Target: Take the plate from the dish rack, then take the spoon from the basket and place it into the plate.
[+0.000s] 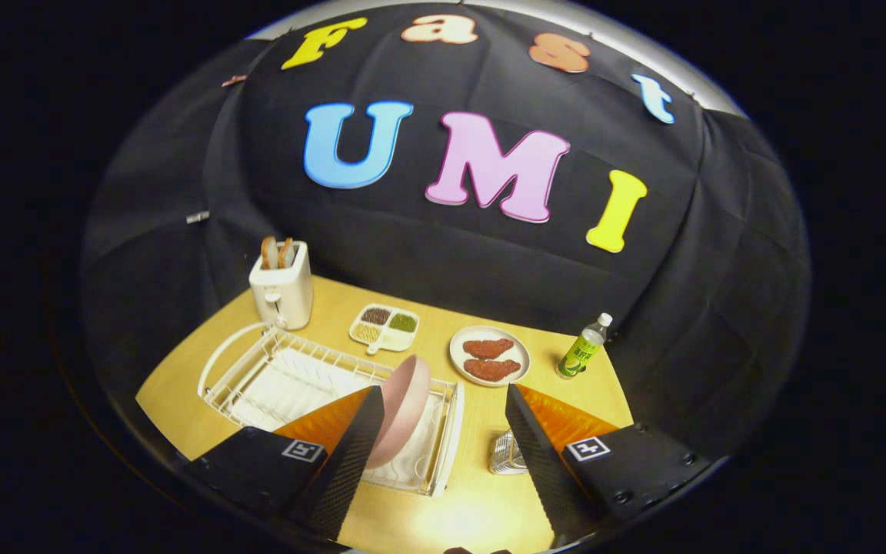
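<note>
Here's our pink plate [403, 408], standing on edge in the white dish rack [258, 362], at the rack's right end, tilted a little and leaning on the wires. It sits just ahead of our left finger, whose tip overlaps its lower rim from where we look. Our gripper [443, 415] hangs above the near edge of the surface [443, 508] with its jaws spread wide and nothing between them but bare wood. No grasp yet, so by our reckoning we're at the very start: plate first, spoon after.

Just behind our right finger peeks the small wire basket [506, 454], near the front edge of the surface; we can't make out the spoon inside it.

Further out, a plate of meat slices [489, 355] sits past the rack's right end, a green bottle [583, 348] toward the right edge, a divided dish of grains [384, 326] behind the rack, and a toaster [281, 286] with bread at the back left corner.

What worries us? The plate is on its rim, so a glancing touch from one finger could roll or tip it against the rack. Coming in off-centre, we might catch the rack's wire wall and drag the whole rack along. A shallow pinch on that smooth, curved rim could also slip as we lift.
</note>
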The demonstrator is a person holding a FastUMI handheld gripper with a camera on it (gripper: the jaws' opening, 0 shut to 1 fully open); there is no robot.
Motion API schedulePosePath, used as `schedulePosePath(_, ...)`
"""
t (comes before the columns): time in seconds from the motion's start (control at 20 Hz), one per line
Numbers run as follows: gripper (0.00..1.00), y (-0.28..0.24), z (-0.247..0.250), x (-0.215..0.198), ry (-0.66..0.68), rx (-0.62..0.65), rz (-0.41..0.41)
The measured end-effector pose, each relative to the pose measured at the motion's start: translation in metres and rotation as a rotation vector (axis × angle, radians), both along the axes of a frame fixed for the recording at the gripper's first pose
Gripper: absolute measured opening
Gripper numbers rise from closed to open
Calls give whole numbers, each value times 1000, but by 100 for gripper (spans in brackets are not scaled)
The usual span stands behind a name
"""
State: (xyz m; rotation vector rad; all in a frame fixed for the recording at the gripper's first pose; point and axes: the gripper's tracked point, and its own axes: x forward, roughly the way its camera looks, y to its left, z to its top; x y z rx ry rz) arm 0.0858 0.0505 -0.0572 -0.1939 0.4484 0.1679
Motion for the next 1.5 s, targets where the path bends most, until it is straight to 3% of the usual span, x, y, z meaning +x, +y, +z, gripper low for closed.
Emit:
schedulePosePath(0.2, 98, 16, -46, 28, 208, -41, -42)
schedulePosePath(0.4, 94, 21, -81, 43, 310, -164, -61)
schedulePosePath(0.7, 67, 24, -105, 61, 386, -190, -163)
schedulePosePath(0.75, 57, 21, -108, 63, 392, -204, -181)
schedulePosePath(0.85, 51, 18, -114, 64, 404, -224, -212)
schedulePosePath(0.95, 34, 20, -112, 64, 416, -205, -235)
schedulePosePath(1.15, 24, 26, -110, 63, 431, -122, -328)
schedulePosePath(1.35, 20, 28, -111, 65, 414, -149, -308)
schedulePosePath(1.5, 17, 23, -111, 67, 414, -117, -340)
